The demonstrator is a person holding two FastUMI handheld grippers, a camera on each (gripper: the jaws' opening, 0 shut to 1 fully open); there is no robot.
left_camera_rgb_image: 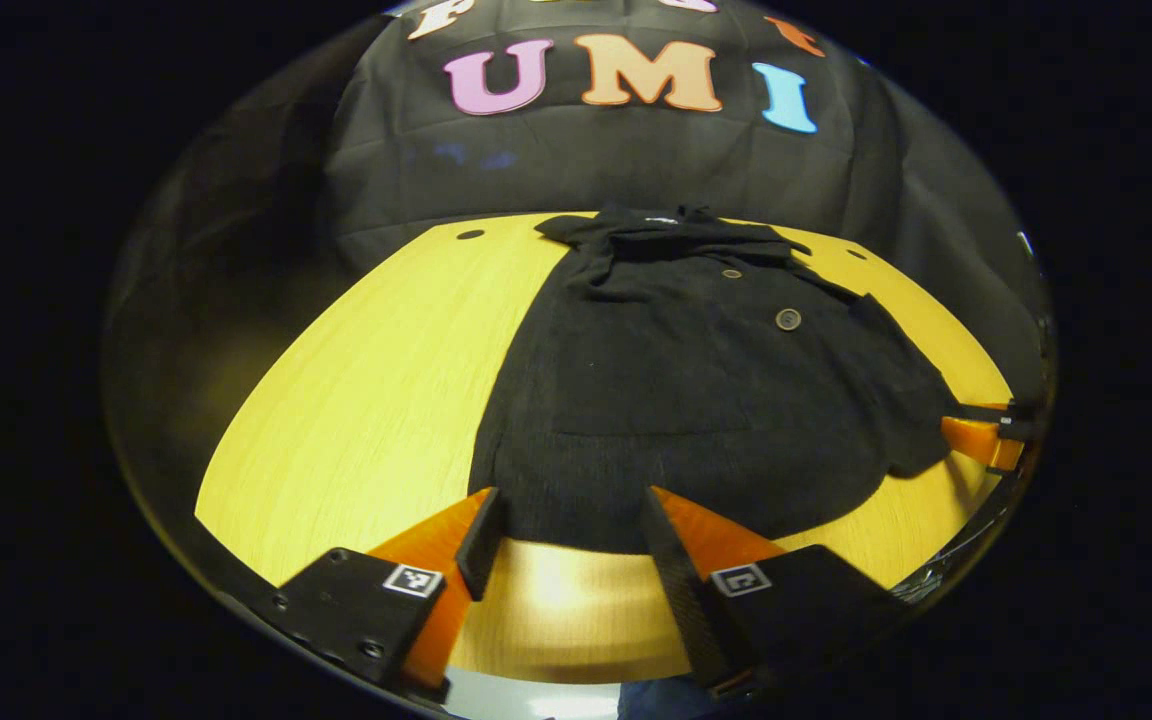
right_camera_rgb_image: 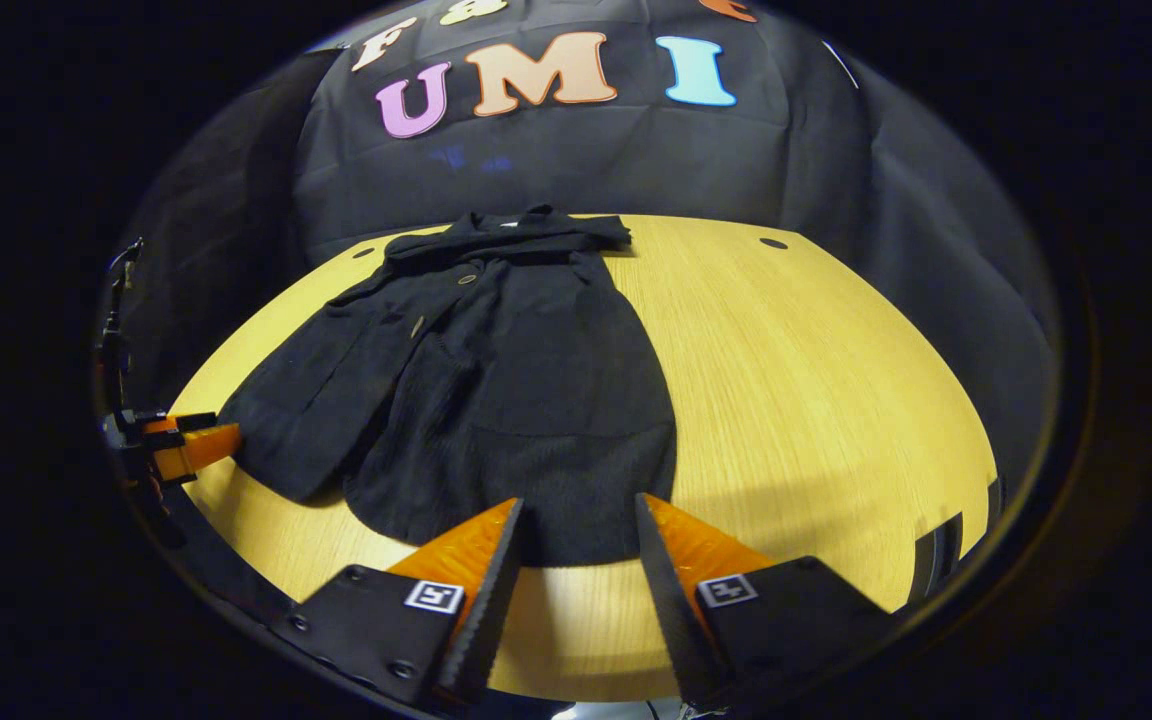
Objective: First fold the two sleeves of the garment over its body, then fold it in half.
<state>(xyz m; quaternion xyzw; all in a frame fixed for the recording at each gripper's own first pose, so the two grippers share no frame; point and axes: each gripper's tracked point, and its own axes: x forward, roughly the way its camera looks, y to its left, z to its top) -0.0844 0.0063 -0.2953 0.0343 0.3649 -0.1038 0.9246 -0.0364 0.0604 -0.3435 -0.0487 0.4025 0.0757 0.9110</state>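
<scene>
A black buttoned garment (left_camera_rgb_image: pixel 696 390) lies flat on the yellow wooden table (left_camera_rgb_image: pixel 366 380), collar at the far end and hem toward me. In the left gripper view one sleeve (left_camera_rgb_image: pixel 896 400) lies along its right side, reaching toward the right gripper (left_camera_rgb_image: pixel 981 440) at the table's right edge. My left gripper (left_camera_rgb_image: pixel 571 500) is open, its fingertips at the hem and nothing held. In the right gripper view the garment (right_camera_rgb_image: pixel 526 400) has a sleeve (right_camera_rgb_image: pixel 306 410) spread to the left, near the left gripper (right_camera_rgb_image: pixel 186 445). My right gripper (right_camera_rgb_image: pixel 577 505) is open at the hem.
Bare tabletop (right_camera_rgb_image: pixel 816 380) stretches to the right of the garment in the right gripper view, and to its left in the left gripper view. Small dark holes (left_camera_rgb_image: pixel 470 234) (right_camera_rgb_image: pixel 773 243) mark the far table edge. Black cloth walls the booth behind.
</scene>
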